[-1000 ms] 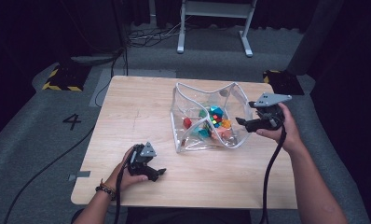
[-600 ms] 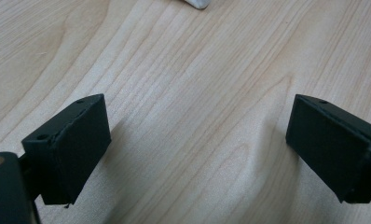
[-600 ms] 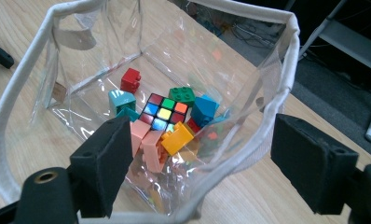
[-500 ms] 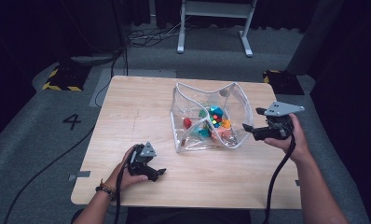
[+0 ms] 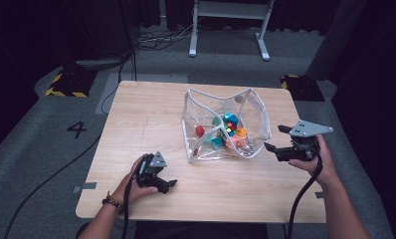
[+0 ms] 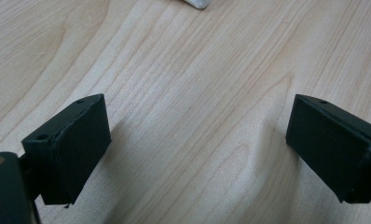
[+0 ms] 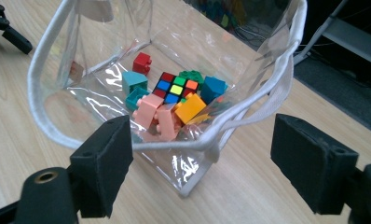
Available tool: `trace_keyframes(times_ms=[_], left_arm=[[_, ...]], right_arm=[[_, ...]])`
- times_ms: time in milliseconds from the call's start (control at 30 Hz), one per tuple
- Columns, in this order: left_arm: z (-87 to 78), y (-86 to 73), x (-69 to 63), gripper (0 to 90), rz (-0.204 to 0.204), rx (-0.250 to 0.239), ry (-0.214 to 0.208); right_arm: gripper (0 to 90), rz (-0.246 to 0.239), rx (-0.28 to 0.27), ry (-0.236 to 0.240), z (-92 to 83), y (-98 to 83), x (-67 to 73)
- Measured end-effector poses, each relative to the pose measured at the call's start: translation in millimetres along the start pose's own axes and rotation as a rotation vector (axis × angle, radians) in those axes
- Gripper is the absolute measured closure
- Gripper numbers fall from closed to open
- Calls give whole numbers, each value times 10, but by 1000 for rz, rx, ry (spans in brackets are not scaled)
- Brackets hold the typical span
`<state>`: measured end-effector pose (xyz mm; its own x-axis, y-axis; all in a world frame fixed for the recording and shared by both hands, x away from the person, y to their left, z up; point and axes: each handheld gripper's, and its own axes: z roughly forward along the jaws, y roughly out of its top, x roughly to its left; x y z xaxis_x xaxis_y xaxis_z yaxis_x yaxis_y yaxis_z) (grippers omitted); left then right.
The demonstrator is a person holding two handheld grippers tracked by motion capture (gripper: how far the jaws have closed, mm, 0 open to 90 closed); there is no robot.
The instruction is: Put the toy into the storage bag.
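Both tongs wide, empty; right tongs [image 5: 275, 138] withdrawn from pouch [image 5: 226, 130]; left tongs [image 5: 170, 185] unmoved.

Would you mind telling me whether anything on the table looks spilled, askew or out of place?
Nothing has spilled: the coloured blocks and the small puzzle cube all lie inside the clear bag. The one oddity is the bag itself: its white-trimmed rim sags and buckles unevenly, so the mouth gapes crookedly.
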<state>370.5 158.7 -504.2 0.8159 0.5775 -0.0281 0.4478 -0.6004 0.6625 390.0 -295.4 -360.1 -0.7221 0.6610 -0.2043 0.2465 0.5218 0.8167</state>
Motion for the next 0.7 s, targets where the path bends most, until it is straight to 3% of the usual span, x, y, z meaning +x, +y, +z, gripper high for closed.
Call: trace_keyframes(times_ms=[333, 700], left_arm=[[0, 0, 0, 65, 1, 0, 1], [0, 0, 0, 65, 0, 0, 0]], right_arm=[[216, 13, 25, 8, 14, -235, 60], [216, 8, 89, -1, 112, -508, 104]])
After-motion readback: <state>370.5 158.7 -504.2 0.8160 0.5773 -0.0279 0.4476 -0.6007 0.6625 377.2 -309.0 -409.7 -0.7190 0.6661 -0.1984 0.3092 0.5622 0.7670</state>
